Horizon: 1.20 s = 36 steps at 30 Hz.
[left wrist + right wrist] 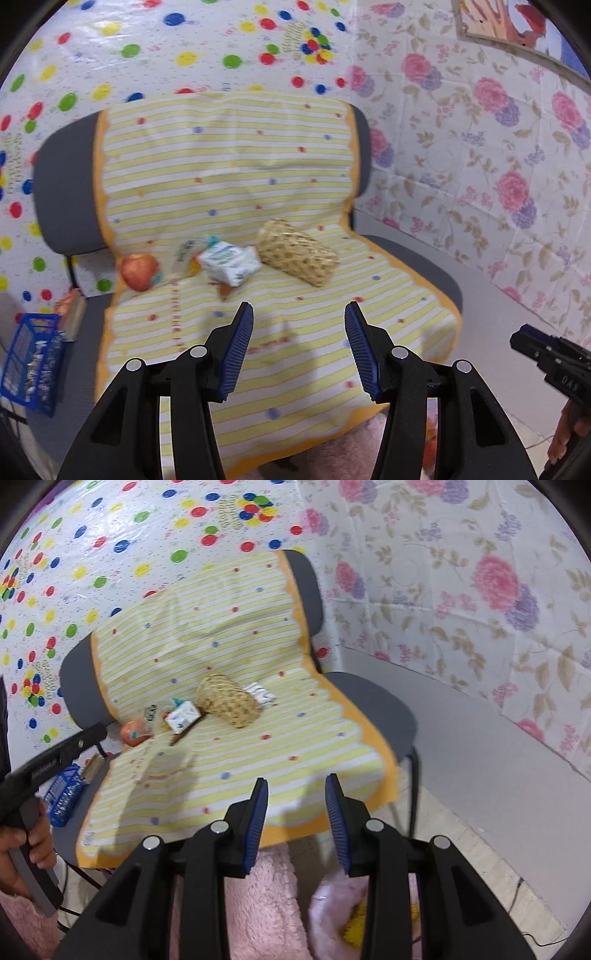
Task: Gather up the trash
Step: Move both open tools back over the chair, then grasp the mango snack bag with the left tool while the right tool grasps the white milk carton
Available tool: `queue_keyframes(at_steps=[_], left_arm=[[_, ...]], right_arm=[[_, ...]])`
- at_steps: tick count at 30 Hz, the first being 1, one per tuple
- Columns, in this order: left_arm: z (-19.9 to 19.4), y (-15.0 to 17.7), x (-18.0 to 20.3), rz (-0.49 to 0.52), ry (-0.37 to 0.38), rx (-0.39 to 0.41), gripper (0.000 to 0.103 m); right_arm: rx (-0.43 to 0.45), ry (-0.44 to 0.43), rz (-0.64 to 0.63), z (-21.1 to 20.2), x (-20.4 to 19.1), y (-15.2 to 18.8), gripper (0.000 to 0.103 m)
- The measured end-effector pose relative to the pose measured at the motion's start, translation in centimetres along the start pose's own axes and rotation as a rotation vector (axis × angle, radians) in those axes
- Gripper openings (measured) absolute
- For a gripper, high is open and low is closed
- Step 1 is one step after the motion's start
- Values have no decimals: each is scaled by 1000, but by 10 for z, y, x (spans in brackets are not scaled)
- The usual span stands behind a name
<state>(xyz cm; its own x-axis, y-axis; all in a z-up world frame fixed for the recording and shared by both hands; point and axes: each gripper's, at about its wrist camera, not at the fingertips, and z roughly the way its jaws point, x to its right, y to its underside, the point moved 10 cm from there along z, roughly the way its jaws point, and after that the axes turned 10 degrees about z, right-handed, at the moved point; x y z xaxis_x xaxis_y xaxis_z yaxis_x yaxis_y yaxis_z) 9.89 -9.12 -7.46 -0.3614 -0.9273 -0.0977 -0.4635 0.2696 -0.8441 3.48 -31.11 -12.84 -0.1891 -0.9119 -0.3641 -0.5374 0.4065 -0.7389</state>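
Note:
A grey chair [62, 192] draped in a yellow-striped cloth [229, 166] holds the litter at the back of its seat. There lie a crumpled white and blue carton [229, 263], a small clear wrapper [184, 253], a red apple [139, 271] and a woven straw pouch [295, 256]. The right wrist view also shows a striped white packet [262, 693] behind the pouch [229, 699]. My left gripper [299, 314] hovers open and empty over the seat's front. My right gripper [296, 786] hangs open and empty past the cloth's front edge.
A blue plastic basket [31, 363] stands on the floor left of the chair. Pink fluffy fabric [258, 897] lies below the seat front. Dotted and floral sheets cover the walls behind. A hand [22, 845] holds the other gripper at the left of the right wrist view.

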Motion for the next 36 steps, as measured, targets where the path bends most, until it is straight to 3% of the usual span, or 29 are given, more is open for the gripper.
queue_keyframes(at_steps=[3, 8, 17, 23, 27, 32, 36], left_arm=[[-9, -2, -45, -39, -75, 35, 54], [-6, 0, -103, -128, -116, 42, 56], [-7, 30, -144, -128, -255, -43, 56], [24, 30, -122, -150, -275, -92, 56], [50, 3, -81, -116, -210, -88, 56], [69, -38, -29, -41, -97, -19, 56], [75, -39, -7, -10, -35, -25, 56]], right_arm=[[-9, -14, -55, 11, -39, -2, 32], [-17, -46, -148, 29, -101, -14, 32], [-45, -174, -149, 76, -134, -23, 32], [-126, -203, -150, 101, -102, -21, 32], [-132, -167, -148, 97, -73, -31, 32], [-75, -78, -82, 70, -24, -38, 32], [-47, -28, -32, 56, 0, -30, 32]])
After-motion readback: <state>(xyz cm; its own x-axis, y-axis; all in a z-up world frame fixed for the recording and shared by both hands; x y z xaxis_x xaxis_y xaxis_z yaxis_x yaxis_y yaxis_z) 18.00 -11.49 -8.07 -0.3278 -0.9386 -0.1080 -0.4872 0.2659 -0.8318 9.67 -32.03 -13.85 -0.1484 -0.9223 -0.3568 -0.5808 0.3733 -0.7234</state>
